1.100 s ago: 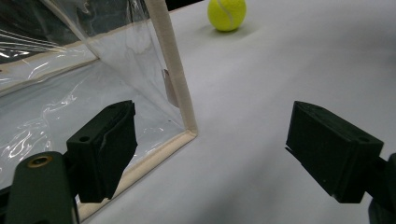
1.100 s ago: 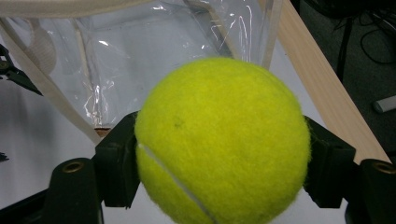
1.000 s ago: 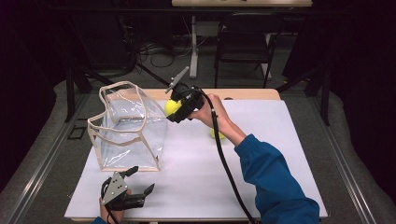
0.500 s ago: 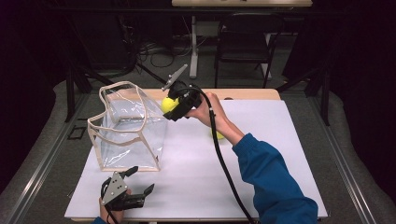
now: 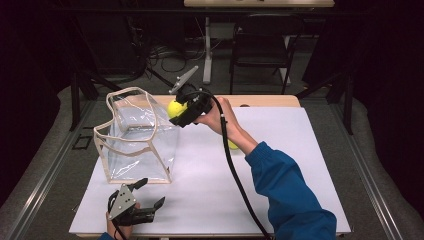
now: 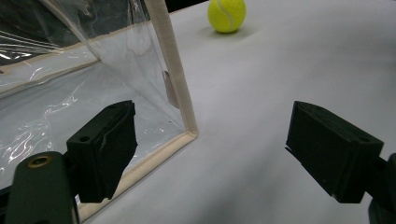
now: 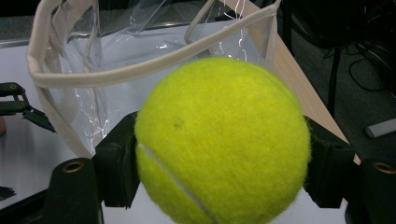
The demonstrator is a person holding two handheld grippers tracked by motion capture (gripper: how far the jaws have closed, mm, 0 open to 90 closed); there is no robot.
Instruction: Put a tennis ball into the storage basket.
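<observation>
Fuzzy yellow-green tennis ball (image 7: 222, 142) with white seam; clear plastic bag (image 5: 137, 142), beige fabric trim; white table cover (image 5: 280, 185); blue sleeve (image 5: 290, 190).

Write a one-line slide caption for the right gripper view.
Right gripper fingers clamp a yellow tennis ball just short of the open rim of a clear, cream-trimmed bag.

The right tool (image 5: 178, 111) is hovering above the counter (image 5: 300, 200), just beside the upper right edge of the bag (image 5: 136, 137), with a ball (image 7: 222, 142) sitting between its jaws. The bag's open rim is lying directly ahead of that tool and slightly below it. The left tool (image 5: 145, 197) is resting at the counter's near edge, the bag's bottom corner standing just ahead to its left. A second ball (image 6: 226, 15) is lying farther ahead of it on the counter.
</observation>
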